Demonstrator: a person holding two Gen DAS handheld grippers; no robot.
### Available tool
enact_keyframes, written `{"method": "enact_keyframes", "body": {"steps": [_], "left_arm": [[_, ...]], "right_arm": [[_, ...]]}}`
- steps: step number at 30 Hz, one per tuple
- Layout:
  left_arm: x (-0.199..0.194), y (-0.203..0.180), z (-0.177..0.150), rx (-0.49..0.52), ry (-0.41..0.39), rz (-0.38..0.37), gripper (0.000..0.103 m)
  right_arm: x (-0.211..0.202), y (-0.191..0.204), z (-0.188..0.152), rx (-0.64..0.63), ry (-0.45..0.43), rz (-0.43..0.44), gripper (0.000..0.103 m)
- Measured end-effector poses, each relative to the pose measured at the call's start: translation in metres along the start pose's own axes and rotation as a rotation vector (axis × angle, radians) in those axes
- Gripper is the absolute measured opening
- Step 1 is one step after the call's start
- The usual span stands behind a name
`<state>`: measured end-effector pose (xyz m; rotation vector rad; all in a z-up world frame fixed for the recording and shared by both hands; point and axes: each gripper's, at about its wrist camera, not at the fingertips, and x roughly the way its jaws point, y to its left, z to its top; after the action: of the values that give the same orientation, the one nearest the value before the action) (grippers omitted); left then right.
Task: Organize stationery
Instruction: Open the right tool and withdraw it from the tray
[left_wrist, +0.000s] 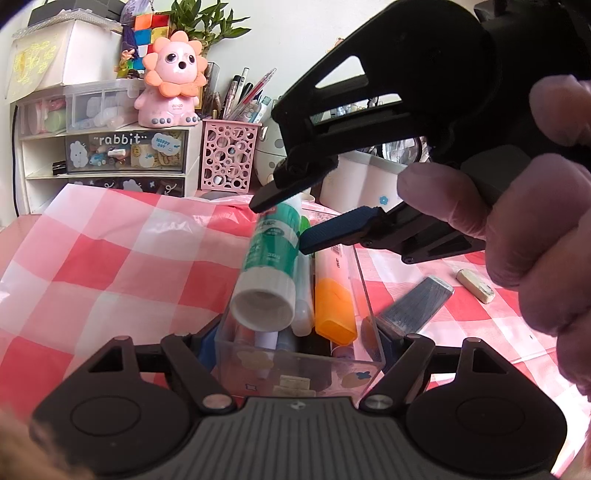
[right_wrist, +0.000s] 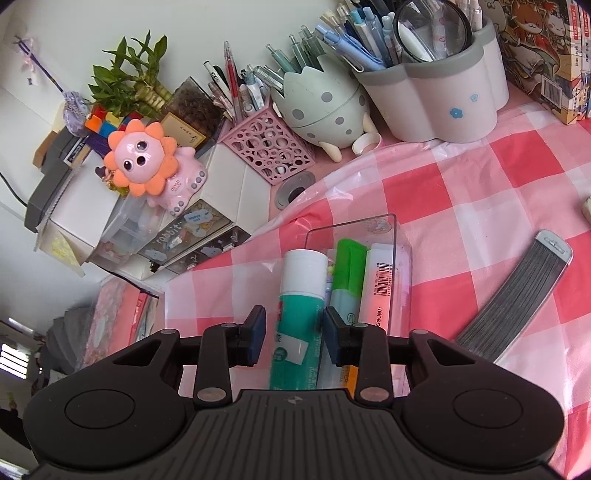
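Glue stick (right_wrist: 295, 317), drawer (left_wrist: 125, 153) label ("rabbit")

Pretty cluttered little corner: the counter (right_wrist: 461, 177) has a red-and-white checked cloth (left_wrist: 110, 258) over it, pushed against a plain pale wall (right_wrist: 92, 29). At the back sits a white drawer unit (left_wrist: 107, 155) with a pink lion toy (left_wrist: 173, 81) on top, plus a leafy green plant (right_wrist: 129, 74). Soft, even daylight all over.

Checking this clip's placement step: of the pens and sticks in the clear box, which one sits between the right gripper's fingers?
The green-and-white glue stick. It lies on top along the clear box inside the right gripper, whereas the green and orange highlighters lie beside it, outside the fingers.
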<state>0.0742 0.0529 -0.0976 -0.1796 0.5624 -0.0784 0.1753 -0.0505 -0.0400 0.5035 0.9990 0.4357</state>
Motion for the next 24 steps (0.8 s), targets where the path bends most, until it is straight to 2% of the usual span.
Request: {"method": "enact_keyframes", "body": {"steps": [11, 24], "left_arm": [[0.000, 0.000, 0.000, -0.001, 0.000, -0.001, 0.053], [0.000, 0.000, 0.000, 0.000, 0.000, 0.000, 0.052]], "right_arm": [[-0.006, 0.002, 0.001, -0.025, -0.024, -0.011, 0.037], [-0.041, -0.008, -0.005, -0.101, -0.146, -0.060, 0.057]]}}
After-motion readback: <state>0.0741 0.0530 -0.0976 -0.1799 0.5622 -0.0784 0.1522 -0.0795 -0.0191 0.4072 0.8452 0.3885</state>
